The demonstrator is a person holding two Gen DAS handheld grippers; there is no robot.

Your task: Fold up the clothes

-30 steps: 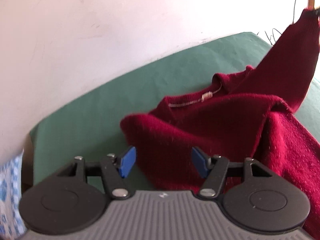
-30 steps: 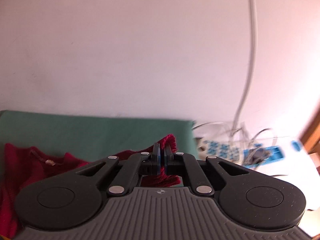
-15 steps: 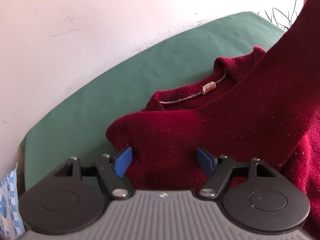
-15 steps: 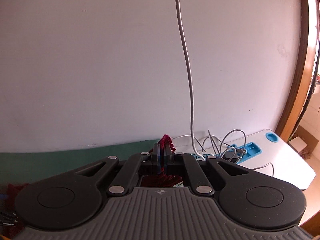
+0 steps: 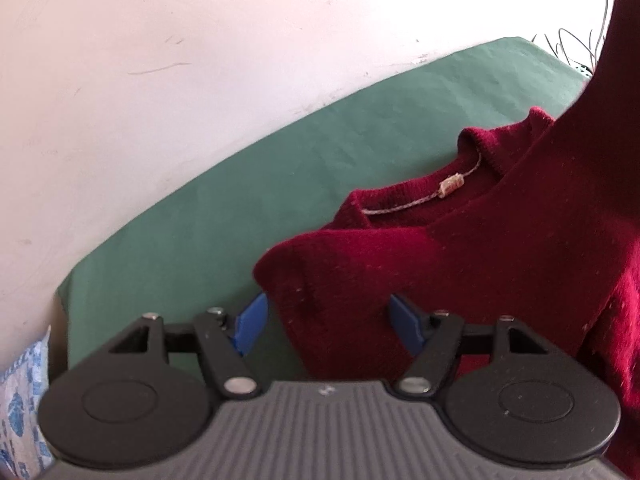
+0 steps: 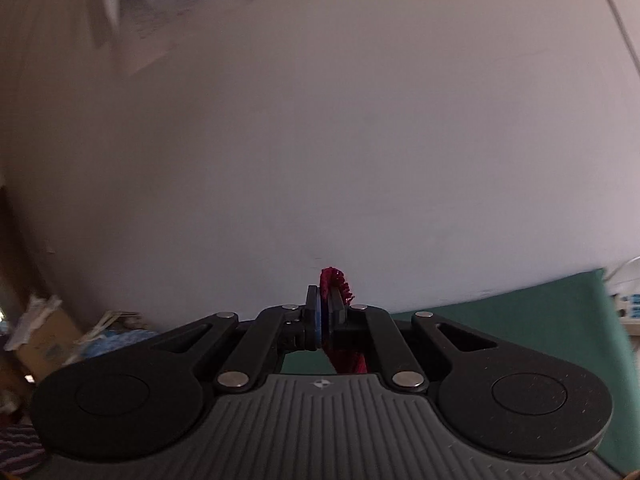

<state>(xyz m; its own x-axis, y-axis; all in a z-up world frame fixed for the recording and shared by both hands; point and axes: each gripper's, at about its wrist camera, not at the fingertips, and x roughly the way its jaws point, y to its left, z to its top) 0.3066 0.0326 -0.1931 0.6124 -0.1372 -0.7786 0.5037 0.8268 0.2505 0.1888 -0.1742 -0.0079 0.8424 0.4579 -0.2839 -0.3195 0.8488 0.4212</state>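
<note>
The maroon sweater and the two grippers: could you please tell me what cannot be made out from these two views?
- Left wrist view: the maroon sweater runs off the right and top edges, so its lifted end is cut off; its near hem is hidden behind the left gripper.
- Right wrist view: only a tuft of sweater shows above the right gripper; the rest hangs behind the gripper body.
- Right wrist view: the clutter at far left is blurred.

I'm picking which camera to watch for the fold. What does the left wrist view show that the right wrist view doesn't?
Only the left wrist view shows the red sweater spread out, its neckline label, and the left gripper, jaws closing around a fold, pads not pressing. Only the right wrist view shows the right gripper shut on a tuft of sweater, plus a cardboard box. Both share the green table cover and the pale wall.
</note>
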